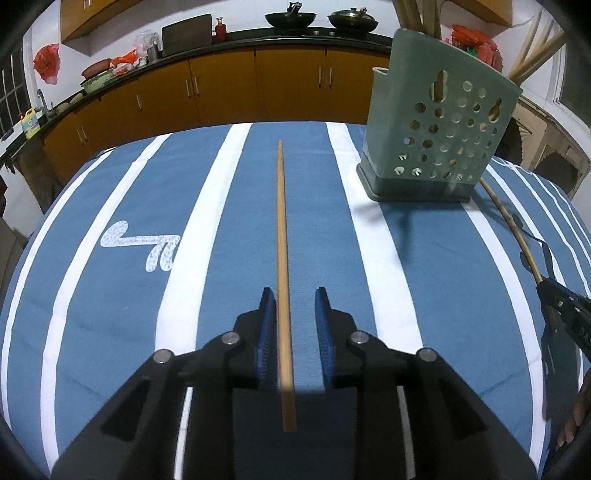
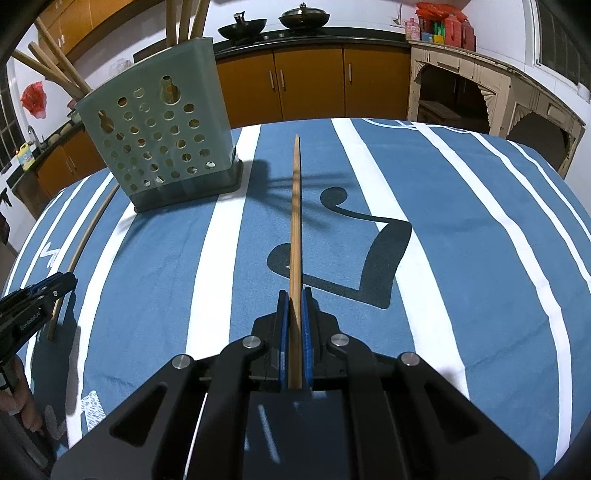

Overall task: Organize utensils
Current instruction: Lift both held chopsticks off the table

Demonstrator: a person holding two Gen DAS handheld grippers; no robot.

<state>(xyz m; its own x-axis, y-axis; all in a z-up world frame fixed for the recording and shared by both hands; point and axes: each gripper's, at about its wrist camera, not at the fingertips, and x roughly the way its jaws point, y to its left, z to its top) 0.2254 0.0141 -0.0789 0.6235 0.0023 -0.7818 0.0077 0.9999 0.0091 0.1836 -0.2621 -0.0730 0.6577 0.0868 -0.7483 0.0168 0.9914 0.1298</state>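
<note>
**Two chopsticks down low, holder waiting at the back**

Left gripper [image 1: 295,310] sits slightly parted, a wooden chopstick [image 1: 282,258] lying between its fingers [image 1: 267,317] on the striped blue cloth [image 1: 110,295], pads clear of it. Right gripper [image 2: 294,306] is clamped tight on a second chopstick [image 2: 296,221]. The perforated green holder [image 1: 439,133] stands just beyond, more sticks poking out, nothing blocking the way. Pans [image 1: 291,18] line the far counter. "GenRobot.AI" reads on the left gripper's side.

A home kitchen: woks [image 1: 290,19] on a dark counter [image 1: 258,35] over orange cabinets [image 1: 221,85], at twelve o'clock.
</note>
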